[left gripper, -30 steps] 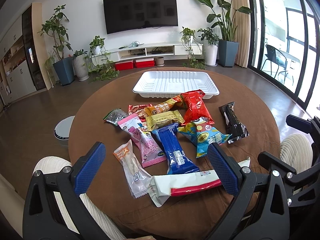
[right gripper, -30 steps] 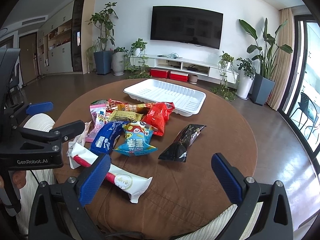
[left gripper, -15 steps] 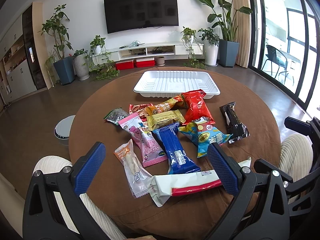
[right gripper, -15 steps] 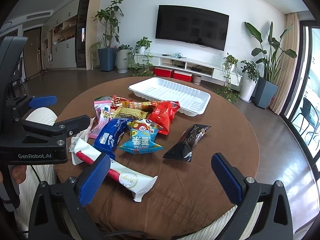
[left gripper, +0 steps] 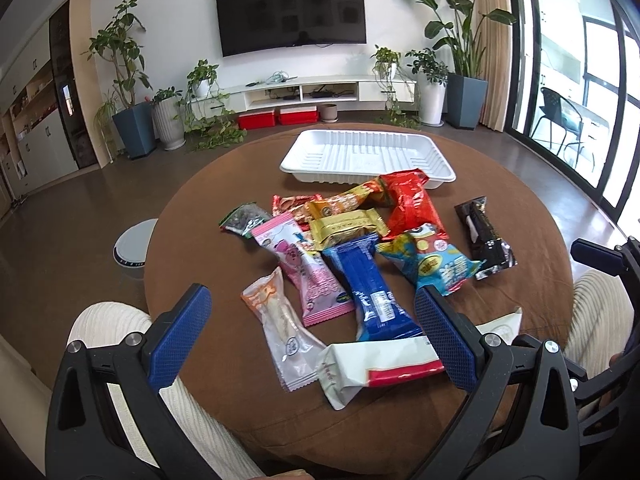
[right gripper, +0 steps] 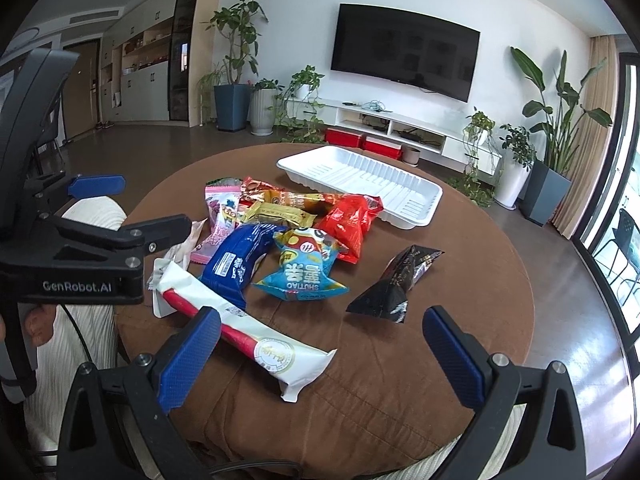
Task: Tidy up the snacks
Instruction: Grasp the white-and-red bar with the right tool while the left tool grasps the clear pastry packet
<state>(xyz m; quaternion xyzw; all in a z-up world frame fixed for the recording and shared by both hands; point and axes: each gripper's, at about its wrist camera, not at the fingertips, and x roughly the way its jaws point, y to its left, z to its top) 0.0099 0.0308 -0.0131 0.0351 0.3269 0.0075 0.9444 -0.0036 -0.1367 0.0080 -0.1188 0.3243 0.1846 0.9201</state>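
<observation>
Both views have crept slightly forward; our left gripper [left gripper: 312, 328] and right gripper [right gripper: 320, 354] gape wide, empty. Light, crinkly, slippery white-and-red packet [right gripper: 240, 330] at 6 o'clock: we'd pinch mid-body.

Ahead of me a dark television [left gripper: 291, 12] hangs on the white wall, above a low white media shelf [left gripper: 304, 90] with two red boxes [left gripper: 278, 116] beneath it. Potted plants [left gripper: 128, 80] flank it on both sides — the tallest [left gripper: 464, 40] near the glass doors [left gripper: 580, 92]. A round white device [left gripper: 134, 242] sits on the dark floor.
</observation>
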